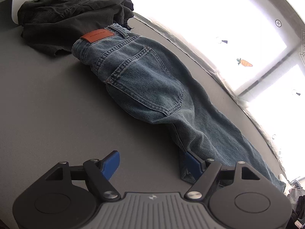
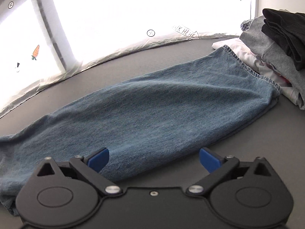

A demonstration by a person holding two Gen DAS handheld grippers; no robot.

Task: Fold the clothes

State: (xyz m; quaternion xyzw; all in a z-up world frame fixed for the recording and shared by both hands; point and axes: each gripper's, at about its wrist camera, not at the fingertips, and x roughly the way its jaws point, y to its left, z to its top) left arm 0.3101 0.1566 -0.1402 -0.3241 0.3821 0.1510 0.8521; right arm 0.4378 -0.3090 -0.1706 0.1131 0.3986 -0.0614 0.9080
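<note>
The jeans lie flat on the grey table, folded lengthwise with 1 leg on the other – their long axis runs from the waistband and brown leather patch, tucked against a heap of dark clothes, to the leg hems, which end just beside a pile of folded clothes. Both claws stand wide open and hold nothing: the left gripper at the near edge of the denim, the right gripper low over the legs. Behind the table hangs a bright white curtain printed with small carrots – daylight glares through it.
</note>
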